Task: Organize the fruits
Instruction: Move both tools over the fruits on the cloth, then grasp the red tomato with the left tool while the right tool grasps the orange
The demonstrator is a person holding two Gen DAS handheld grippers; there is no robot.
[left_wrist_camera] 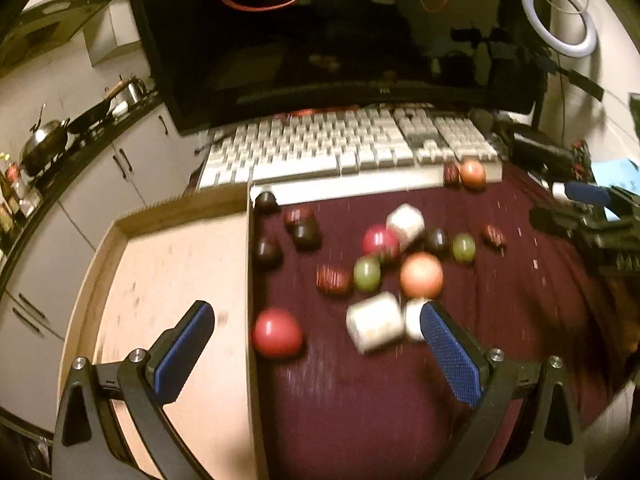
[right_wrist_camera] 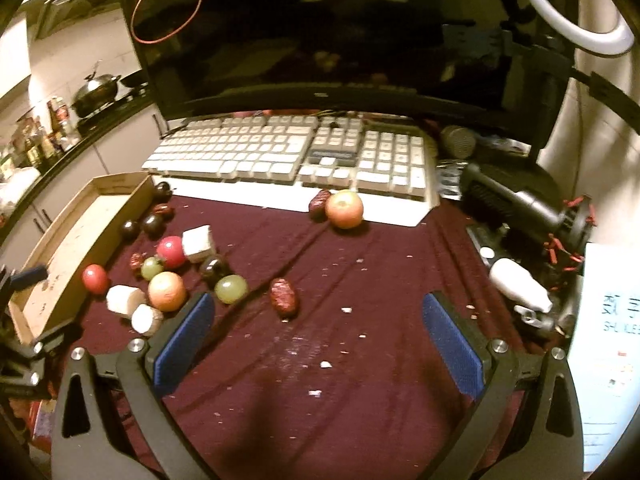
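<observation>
Fruit lies scattered on a maroon cloth (right_wrist_camera: pixel 360 280). In the blurred left wrist view my left gripper (left_wrist_camera: pixel 318 344) is open and holds nothing. It straddles the right wall of a cardboard tray (left_wrist_camera: pixel 160 264). A red round fruit (left_wrist_camera: pixel 277 333) sits against that wall, and a white chunk (left_wrist_camera: pixel 374 322) lies by the right finger. An orange fruit (left_wrist_camera: pixel 421 275), a green grape (left_wrist_camera: pixel 367 273) and a red date (left_wrist_camera: pixel 332 280) lie just beyond. My right gripper (right_wrist_camera: pixel 318 340) is open and empty above the cloth, with a red date (right_wrist_camera: pixel 283 297) and a green grape (right_wrist_camera: pixel 231 289) just ahead.
A white keyboard (right_wrist_camera: pixel 280 152) and a dark monitor (right_wrist_camera: pixel 320 32) close off the back. An orange fruit (right_wrist_camera: pixel 344 209) and a date (right_wrist_camera: pixel 319 200) rest by the keyboard. Right of the cloth lie a white bottle (right_wrist_camera: pixel 518 286), black gear (right_wrist_camera: pixel 512 200) and a printed sheet (right_wrist_camera: pixel 612 340). White crumbs dot the cloth.
</observation>
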